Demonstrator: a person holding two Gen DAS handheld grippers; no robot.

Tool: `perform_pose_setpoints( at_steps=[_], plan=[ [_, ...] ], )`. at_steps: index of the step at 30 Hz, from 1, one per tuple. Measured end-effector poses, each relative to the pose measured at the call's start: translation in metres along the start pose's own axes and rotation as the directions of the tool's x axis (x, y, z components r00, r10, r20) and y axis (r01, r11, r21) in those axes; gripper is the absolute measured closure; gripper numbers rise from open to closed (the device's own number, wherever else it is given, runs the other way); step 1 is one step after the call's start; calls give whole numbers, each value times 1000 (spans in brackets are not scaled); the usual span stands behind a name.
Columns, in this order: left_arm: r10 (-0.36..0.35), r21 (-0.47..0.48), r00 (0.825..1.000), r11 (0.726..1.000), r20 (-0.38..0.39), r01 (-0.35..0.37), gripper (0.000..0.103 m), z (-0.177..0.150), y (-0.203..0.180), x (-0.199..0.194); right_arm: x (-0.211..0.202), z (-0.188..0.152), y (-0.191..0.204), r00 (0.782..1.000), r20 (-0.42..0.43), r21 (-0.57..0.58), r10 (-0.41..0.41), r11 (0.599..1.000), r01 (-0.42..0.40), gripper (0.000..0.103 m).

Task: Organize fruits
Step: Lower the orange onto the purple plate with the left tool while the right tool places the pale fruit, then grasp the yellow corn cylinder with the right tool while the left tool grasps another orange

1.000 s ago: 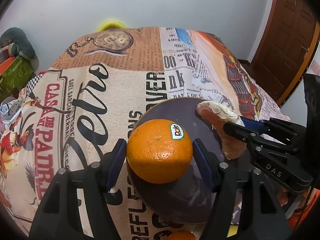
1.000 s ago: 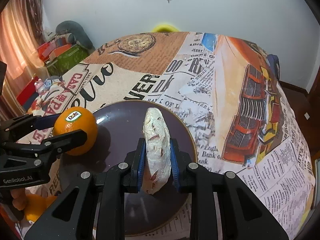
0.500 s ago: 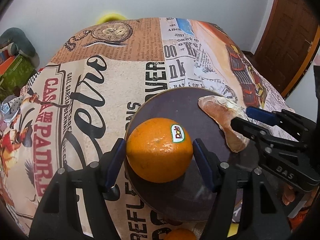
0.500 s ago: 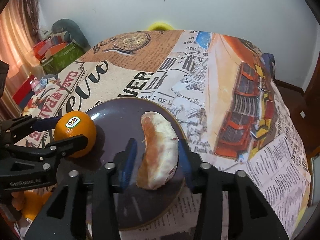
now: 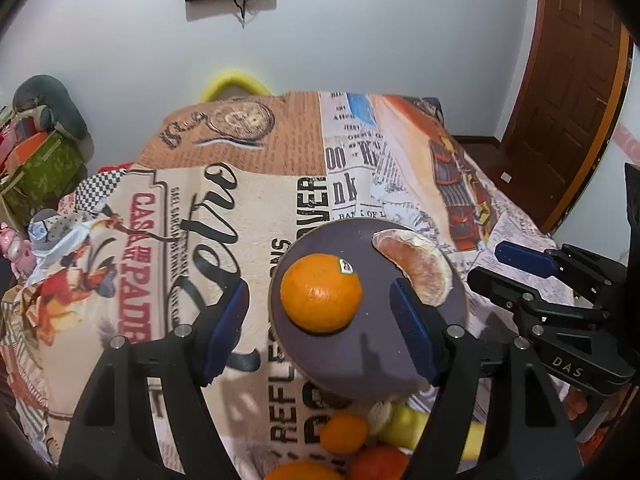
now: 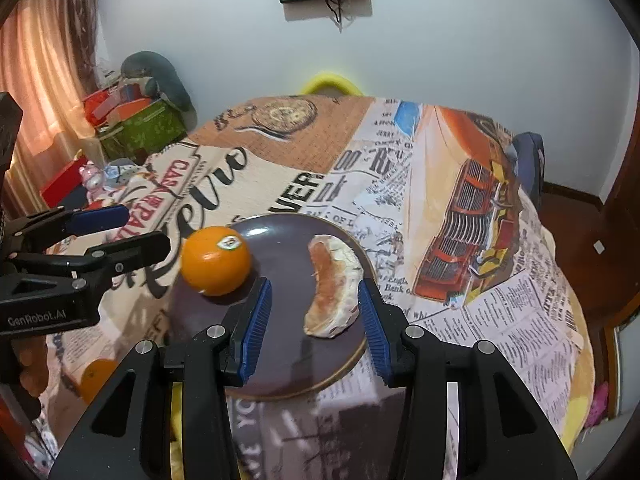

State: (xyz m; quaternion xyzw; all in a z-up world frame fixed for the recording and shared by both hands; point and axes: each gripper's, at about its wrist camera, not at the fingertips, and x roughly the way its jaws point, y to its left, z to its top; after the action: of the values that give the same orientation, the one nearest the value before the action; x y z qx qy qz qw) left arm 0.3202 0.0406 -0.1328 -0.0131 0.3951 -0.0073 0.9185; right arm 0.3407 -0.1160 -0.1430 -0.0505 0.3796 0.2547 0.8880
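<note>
An orange (image 5: 320, 293) with a sticker sits on the left side of a dark purple plate (image 5: 372, 356). A peeled citrus segment (image 5: 420, 266) lies on the plate's right side. My left gripper (image 5: 318, 326) is open and raised above and behind the orange, touching nothing. My right gripper (image 6: 314, 326) is open and empty, pulled back above the segment (image 6: 332, 286). The orange (image 6: 216, 260) and plate (image 6: 280, 364) also show in the right wrist view.
More oranges (image 5: 344, 434) and a yellow fruit (image 5: 404, 426) lie at the near table edge. A printed cloth (image 5: 240, 200) covers the table. A yellow chair back (image 6: 328, 82) stands at the far side. Boxes and clutter (image 6: 136, 120) are left.
Both grippers opened, let go of the orange and the segment, and rose back from the plate. The segment now lies flat on the plate.
</note>
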Motion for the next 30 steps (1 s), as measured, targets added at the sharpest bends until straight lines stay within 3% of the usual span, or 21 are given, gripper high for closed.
perform_pose_setpoints(
  at_steps=[9, 16, 30],
  plan=[
    [43, 2, 997, 999, 57, -43, 23, -25, 6, -56, -42, -15, 22, 999, 32, -24, 5, 1000, -5, 59],
    [55, -9, 997, 998, 51, -55, 18, -52, 12, -83, -59, -34, 38, 1000, 19, -47, -3, 999, 3, 53],
    [49, -37, 994, 998, -94, -52, 18, -117, 19, -65, -46, -86, 52, 993, -113, -117, 12, 993, -26, 53]
  ],
)
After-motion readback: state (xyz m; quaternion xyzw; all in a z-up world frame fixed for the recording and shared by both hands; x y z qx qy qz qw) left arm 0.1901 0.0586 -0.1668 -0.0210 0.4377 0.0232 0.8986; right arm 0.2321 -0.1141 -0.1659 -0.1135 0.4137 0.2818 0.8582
